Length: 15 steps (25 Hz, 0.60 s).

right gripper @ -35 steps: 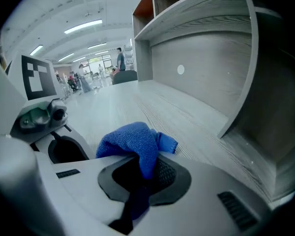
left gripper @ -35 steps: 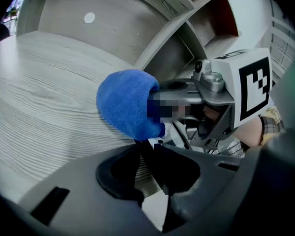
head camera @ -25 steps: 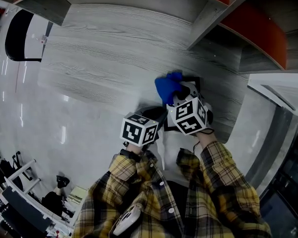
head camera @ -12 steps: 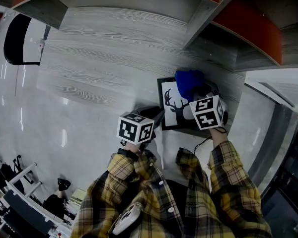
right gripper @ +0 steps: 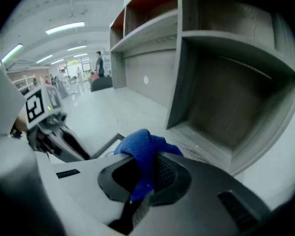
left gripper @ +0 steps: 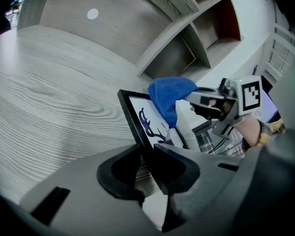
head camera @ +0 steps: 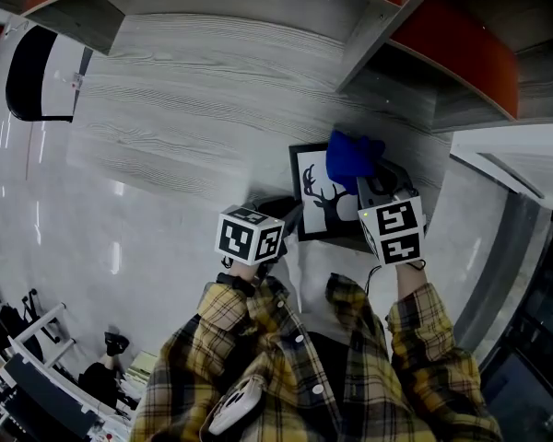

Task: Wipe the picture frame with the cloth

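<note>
Picture frame (head camera: 315,205) on grey desk (head camera: 194,109), seems tilted. Left gripper (left gripper: 147,163) pinches its black lower edge. Likely stiff, light, fragile glazing: hold rim only. Right gripper (right gripper: 145,176) clamps soft bunched cloth (head camera: 350,159) at frame top.

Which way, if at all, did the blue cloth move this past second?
Yes: the blue cloth slid right across the black picture frame, uncovering its deer print.
</note>
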Motion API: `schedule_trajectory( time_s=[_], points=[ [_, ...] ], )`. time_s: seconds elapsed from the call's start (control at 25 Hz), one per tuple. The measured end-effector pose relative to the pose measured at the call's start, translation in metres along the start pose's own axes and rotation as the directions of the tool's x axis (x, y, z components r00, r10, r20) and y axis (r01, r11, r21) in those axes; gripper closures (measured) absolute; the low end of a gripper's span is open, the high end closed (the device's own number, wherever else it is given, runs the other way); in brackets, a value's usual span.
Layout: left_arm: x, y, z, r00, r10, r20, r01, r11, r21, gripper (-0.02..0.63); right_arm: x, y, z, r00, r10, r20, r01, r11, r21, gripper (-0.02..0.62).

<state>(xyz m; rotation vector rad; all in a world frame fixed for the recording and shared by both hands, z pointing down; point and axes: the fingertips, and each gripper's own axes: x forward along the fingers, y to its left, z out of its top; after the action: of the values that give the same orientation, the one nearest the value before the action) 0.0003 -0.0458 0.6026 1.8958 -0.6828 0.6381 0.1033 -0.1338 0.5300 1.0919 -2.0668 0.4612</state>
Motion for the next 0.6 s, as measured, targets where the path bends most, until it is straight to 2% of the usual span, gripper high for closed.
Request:
schedule_trajectory(
  time_s=[0.12,0.24,0.32,0.4,0.6],
  points=[
    [0.0,-0.001,0.0,1.0,0.0,0.002,0.0,1.0,0.0,0.517,-0.026,0.036,0.031,0.988,0.117,0.105,-0.122,0.991,0.048,0.561],
    [0.0,-0.002,0.002,1.0,-0.003,0.005,0.003,1.0,0.01,0.517,-0.035,0.069,0.04,0.967,0.214,0.14,-0.226,0.971,0.074,0.561],
    [0.0,0.0,0.001,1.0,-0.002,0.005,0.002,1.0,0.012,0.517,-0.021,0.088,0.029,0.957,0.271,0.109,-0.279,0.957,0.075,0.561],
    [0.001,-0.001,0.0,1.0,-0.005,0.0,0.005,1.0,0.014,0.517,0.001,0.101,0.01,0.956,0.291,0.041,-0.293,0.955,0.054,0.561],
    [0.001,-0.001,0.001,1.0,-0.013,0.001,0.013,1.0,0.016,0.517,0.047,0.114,-0.032,0.959,0.243,-0.146,-0.258,0.962,-0.092,0.561]
  ],
)
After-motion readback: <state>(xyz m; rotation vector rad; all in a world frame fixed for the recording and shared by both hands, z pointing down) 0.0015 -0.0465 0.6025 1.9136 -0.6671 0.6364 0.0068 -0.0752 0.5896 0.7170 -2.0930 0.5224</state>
